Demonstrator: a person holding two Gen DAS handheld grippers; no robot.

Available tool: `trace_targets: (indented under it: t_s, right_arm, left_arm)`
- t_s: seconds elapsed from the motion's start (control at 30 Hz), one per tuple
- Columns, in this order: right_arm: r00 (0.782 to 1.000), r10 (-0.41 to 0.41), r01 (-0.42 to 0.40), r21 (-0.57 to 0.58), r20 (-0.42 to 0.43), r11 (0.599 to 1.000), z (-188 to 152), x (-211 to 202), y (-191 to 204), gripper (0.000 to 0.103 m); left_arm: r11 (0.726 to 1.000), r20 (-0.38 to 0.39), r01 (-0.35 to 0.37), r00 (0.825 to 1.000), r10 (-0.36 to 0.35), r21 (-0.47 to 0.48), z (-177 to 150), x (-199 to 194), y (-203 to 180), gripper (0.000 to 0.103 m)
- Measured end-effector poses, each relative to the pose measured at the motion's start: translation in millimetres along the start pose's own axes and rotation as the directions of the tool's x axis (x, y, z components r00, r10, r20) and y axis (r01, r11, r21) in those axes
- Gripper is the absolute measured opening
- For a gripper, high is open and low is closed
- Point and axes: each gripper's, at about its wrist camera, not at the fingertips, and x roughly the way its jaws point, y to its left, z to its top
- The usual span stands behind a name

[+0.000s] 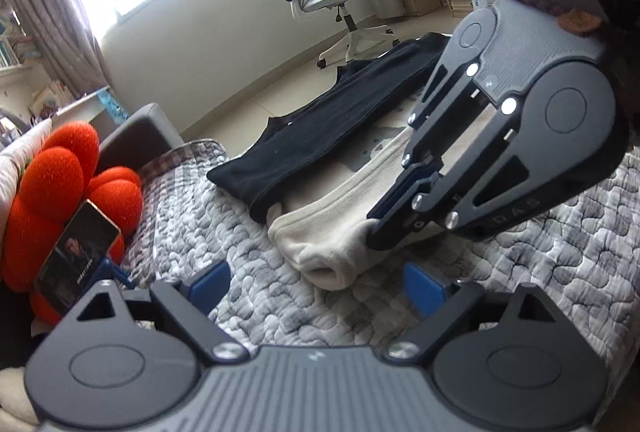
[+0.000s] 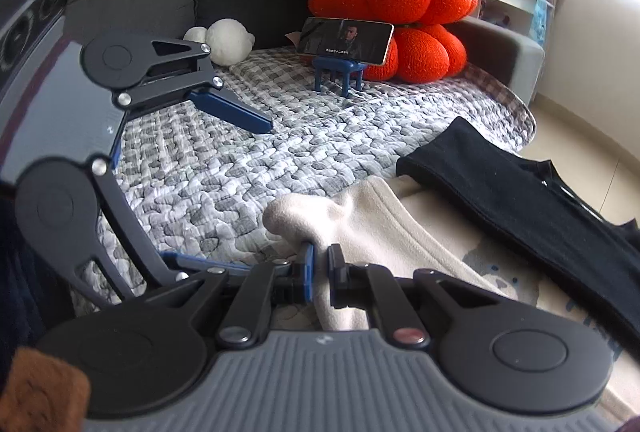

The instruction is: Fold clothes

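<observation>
Left wrist view: the left tongs (image 1: pixel 316 284) gape wide and empty over the quilted bed cover (image 1: pixel 224 232). Ahead, the right tongs (image 1: pixel 380 228) pinch the cream garment (image 1: pixel 320 240), whose long axis runs from its near cuffed end up and right, alongside the black garment (image 1: pixel 320 127).

Right wrist view: the right tongs (image 2: pixel 320 264) are clamped on a bunched cream fold — a small bite, so I judge it could slip, or drag the black garment (image 2: pixel 520 191) lying over the cream one's far edge.
</observation>
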Motion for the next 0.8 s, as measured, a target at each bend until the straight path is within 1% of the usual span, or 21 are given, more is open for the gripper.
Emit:
trace_targets:
  t_s: [0.07, 0.17, 0.27, 0.3, 0.47, 0.53, 0.63, 0.8]
  right_arm:
    - [1.000, 0.001, -0.001, 0.004, -0.003, 1.000, 0.2, 0.4, -1.0, 0.007]
    - [1.000, 0.011, -0.011, 0.007, -0.004, 1.000, 0.1, -0.8, -2.4, 0.007]
    - [1.000, 0.020, -0.020, 0.017, -0.005, 1.000, -0.5, -1.6, -4.6, 0.007]
    - [1.000, 0.020, -0.020, 0.018, -0.006, 1.000, -0.6, -1.6, -4.9, 0.007]
    - [1.000, 0.022, -0.022, 0.022, -0.005, 1.000, -0.3, -3.3, -6.1, 0.007]
    - [1.000, 0.023, -0.023, 0.023, -0.004, 0.999, -0.2, -3.7, -6.4, 0.007]
    - [1.000, 0.026, -0.026, 0.021, -0.005, 0.999, -0.6, -3.8, -6.5, 0.007]
    - [1.000, 0.028, -0.028, 0.019, -0.007, 0.999, -0.7, -3.4, -6.5, 0.007]
  left_arm:
    - [1.000, 0.026, 0.004, 1.000, -0.005, 0.021, 1.0, -2.2, -2.7, 0.094]
    - [0.997, 0.053, -0.001, 0.999, -0.003, 0.079, 2.8, -1.4, -11.2, 0.094]
    - [0.993, 0.054, -0.006, 0.999, -0.001, 0.117, 4.2, 3.2, -17.2, 0.093]
    - [0.992, 0.050, -0.004, 0.999, -0.002, 0.123, 4.7, 5.4, -18.3, 0.091]
    - [0.991, 0.016, -0.014, 1.000, 0.012, 0.136, 4.1, 13.0, -19.6, 0.073]
    - [0.989, 0.017, -0.014, 1.000, 0.011, 0.145, 3.5, 12.9, -21.0, 0.067]
    - [0.986, 0.023, -0.023, 1.000, 0.020, 0.165, 2.6, 11.8, -24.1, 0.066]
    - [0.973, 0.023, -0.046, 0.999, 0.042, 0.225, 0.4, 11.9, -32.7, 0.066]
